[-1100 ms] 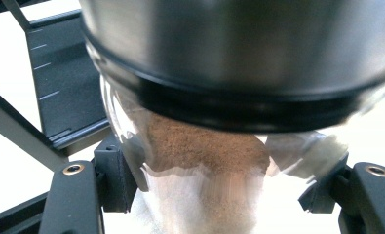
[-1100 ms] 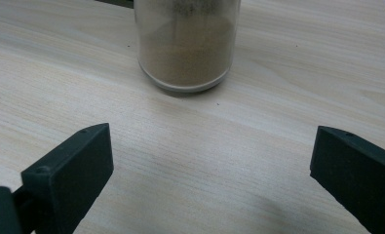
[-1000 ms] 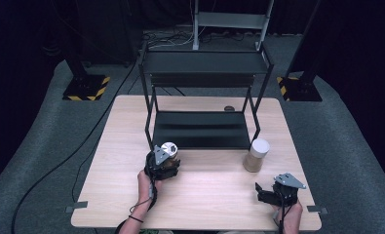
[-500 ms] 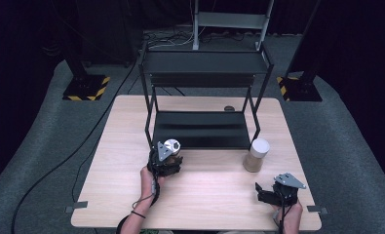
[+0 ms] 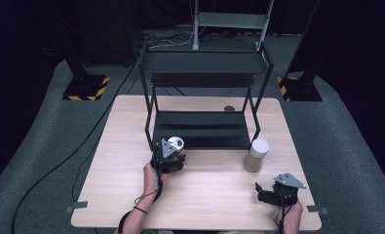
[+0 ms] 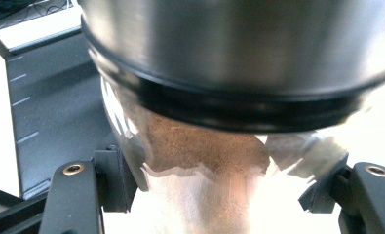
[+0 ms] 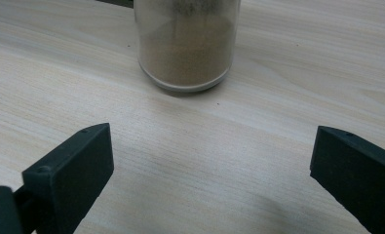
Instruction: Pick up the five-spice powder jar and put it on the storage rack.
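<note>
My left gripper [image 5: 174, 156] is shut on a clear jar of brown powder [image 5: 176, 145] with a metal lid, held just off the table in front of the black rack's lower shelf [image 5: 202, 129]. In the left gripper view the jar [image 6: 204, 146] sits tilted between the two jaws, its lid [image 6: 239, 44] close to the camera. A second jar of brown powder [image 5: 256, 156] with a white lid stands on the table at the right. My right gripper [image 5: 268, 192] is open near the table's front right, and the second jar [image 7: 187, 44] stands ahead of its wide-apart jaws.
The black two-tier rack [image 5: 204, 61] stands at the middle and back of the wooden table [image 5: 122, 146], its legs at the shelf corners. A small dark disc [image 5: 228, 108] lies behind the rack. Cables trail over the grey floor at the left.
My left gripper has carried its jar a little forward and to the right, toward the rack's lower shelf. The right gripper and the white-lidded jar have stayed put.
</note>
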`<state>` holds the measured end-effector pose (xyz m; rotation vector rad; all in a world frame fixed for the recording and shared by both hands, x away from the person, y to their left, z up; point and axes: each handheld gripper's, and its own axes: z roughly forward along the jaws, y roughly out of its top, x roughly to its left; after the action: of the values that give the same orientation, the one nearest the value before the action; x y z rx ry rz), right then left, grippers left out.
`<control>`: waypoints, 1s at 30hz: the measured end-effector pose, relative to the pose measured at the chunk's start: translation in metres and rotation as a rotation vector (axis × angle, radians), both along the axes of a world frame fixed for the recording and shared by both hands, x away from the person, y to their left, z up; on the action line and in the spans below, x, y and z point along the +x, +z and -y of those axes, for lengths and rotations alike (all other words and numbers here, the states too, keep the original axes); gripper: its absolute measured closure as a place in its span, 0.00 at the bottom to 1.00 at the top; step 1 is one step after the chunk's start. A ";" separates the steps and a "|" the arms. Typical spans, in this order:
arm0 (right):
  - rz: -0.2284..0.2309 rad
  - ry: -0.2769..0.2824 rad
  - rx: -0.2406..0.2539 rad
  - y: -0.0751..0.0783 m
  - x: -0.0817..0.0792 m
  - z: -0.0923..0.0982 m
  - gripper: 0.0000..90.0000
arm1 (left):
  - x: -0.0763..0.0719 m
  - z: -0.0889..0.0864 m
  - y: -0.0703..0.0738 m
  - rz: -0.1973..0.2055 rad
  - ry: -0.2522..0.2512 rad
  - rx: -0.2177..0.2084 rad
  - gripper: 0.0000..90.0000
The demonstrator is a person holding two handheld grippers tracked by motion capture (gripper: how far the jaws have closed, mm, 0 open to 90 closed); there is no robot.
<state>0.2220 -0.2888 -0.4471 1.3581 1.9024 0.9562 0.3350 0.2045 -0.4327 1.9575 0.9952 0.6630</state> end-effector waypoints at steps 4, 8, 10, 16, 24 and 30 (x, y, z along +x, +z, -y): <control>0.000 0.000 0.000 0.000 0.000 0.000 0.01 | 0.003 0.002 0.003 0.005 -0.006 0.003 0.35; 0.000 0.001 0.002 0.000 0.000 0.000 0.01 | 0.007 0.005 0.004 0.008 -0.009 0.003 0.35; 0.000 0.001 0.002 0.000 0.000 0.000 0.01 | 0.009 0.007 0.005 0.007 -0.010 0.002 0.35; 0.001 0.001 0.001 0.000 0.000 0.000 0.01 | 0.014 0.013 0.009 0.013 -0.019 0.008 0.35; 0.004 0.002 0.006 0.000 -0.001 0.001 0.01 | 0.022 0.018 0.014 0.020 -0.024 0.012 0.35; 0.003 0.003 0.003 0.000 -0.001 0.001 0.01 | 0.029 0.021 0.016 0.016 -0.022 0.005 0.35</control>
<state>0.2214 -0.2896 -0.4474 1.3546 1.9023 0.9623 0.3645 0.1835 -0.4163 1.9617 0.9620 0.6677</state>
